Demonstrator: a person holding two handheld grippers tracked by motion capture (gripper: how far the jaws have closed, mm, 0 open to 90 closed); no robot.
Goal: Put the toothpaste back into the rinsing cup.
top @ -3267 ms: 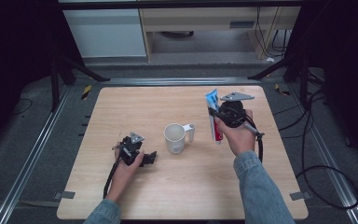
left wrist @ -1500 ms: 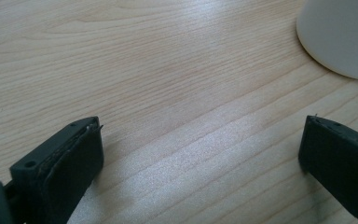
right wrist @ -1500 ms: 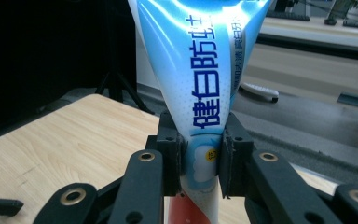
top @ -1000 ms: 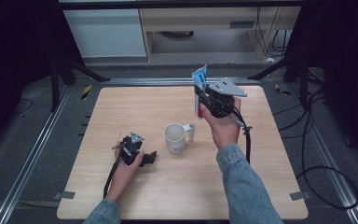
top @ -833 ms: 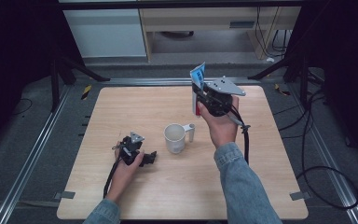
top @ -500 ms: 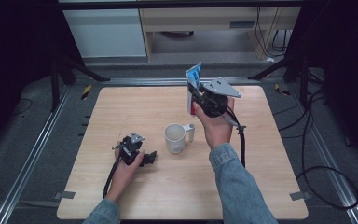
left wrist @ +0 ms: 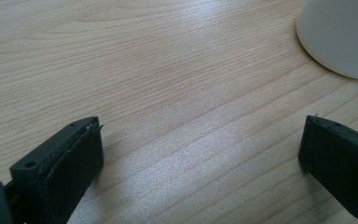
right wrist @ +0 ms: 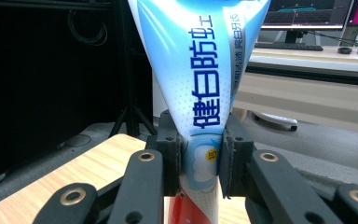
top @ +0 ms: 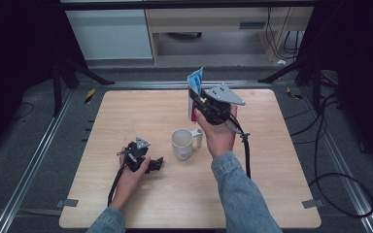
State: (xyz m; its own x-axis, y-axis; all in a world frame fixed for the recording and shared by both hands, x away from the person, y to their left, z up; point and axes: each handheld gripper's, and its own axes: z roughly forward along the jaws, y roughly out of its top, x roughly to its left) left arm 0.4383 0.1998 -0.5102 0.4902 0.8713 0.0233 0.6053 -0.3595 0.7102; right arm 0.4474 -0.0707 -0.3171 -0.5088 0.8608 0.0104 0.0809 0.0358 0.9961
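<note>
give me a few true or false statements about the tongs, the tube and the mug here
1. The right tongs are shut on the toothpaste tube. True.
2. The tube lies flat on the table. False: it is held up in the air, its flat crimped end on top.
3. The left tongs stand open with nothing between the jaws. True.
4. The white mug is tipped on its side. False: it stands upright, mouth up.
5. The left tongs hold the mug. False: they rest on the table beside it, apart from it.
</note>
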